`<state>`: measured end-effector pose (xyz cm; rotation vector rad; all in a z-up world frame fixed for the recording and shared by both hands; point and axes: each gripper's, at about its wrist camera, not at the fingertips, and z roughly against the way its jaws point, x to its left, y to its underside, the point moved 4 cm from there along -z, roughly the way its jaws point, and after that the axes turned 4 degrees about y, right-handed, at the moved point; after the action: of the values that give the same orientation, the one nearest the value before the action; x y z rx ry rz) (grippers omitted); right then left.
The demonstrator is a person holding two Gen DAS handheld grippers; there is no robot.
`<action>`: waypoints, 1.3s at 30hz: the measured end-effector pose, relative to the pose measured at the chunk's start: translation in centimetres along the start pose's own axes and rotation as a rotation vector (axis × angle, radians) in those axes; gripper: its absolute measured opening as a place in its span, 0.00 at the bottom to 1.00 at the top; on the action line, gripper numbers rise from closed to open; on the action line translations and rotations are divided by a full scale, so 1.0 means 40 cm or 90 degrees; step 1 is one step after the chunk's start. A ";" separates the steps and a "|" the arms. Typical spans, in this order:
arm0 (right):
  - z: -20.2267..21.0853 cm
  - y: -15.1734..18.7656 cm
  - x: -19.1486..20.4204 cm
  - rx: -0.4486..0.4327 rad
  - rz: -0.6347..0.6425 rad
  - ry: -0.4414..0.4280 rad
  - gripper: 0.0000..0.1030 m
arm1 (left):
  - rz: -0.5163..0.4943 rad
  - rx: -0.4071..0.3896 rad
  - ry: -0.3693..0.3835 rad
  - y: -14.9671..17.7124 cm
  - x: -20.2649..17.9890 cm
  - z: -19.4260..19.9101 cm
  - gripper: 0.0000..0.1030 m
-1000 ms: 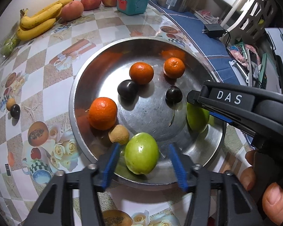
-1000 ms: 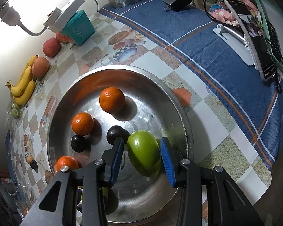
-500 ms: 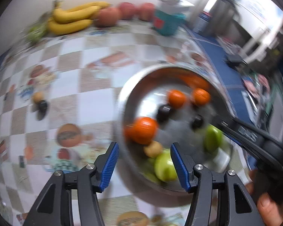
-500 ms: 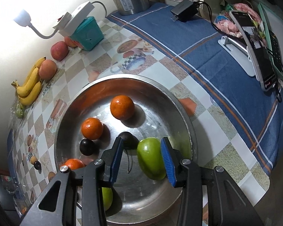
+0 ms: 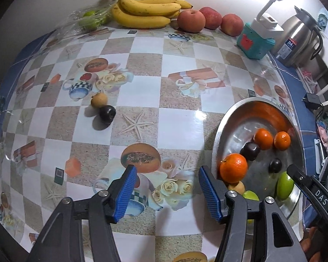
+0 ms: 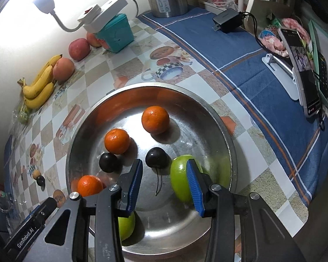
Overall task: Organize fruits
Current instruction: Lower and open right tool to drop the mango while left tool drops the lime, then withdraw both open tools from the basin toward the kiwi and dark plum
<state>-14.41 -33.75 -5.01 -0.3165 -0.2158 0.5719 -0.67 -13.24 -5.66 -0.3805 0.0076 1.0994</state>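
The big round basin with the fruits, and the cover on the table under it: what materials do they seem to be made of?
The basin looks like polished stainless steel: its silvery wall mirrors the oranges as orange glow. The table cover seems to be glossy plastic or vinyl, printed with checks, cups and starfish; it shows a bright glare spot, though the exact material stays uncertain.

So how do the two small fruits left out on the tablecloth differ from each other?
The tan fruit is pale, matte and a little smaller; the dark fruit is near-black, glossy and slightly bigger. The tan fruit lies nearer the bananas, the dark fruit nearer the left claw. Both are round, touching, outside the metal bowl.
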 end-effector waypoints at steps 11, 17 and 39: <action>-0.006 0.015 0.047 -0.005 0.066 0.011 0.78 | 0.007 0.009 -0.047 0.006 0.018 -0.028 1.00; -0.013 0.019 0.050 -0.001 0.073 0.017 0.82 | 0.030 0.017 -0.072 0.008 0.049 -0.044 1.00; -0.009 0.017 0.062 -0.018 0.091 0.022 0.98 | 0.058 0.017 -0.087 -0.002 0.098 -0.049 1.00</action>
<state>-12.59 -31.91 -5.31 -0.3707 -0.1692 0.7044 1.55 -10.48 -8.23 -0.2822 -0.0820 1.2131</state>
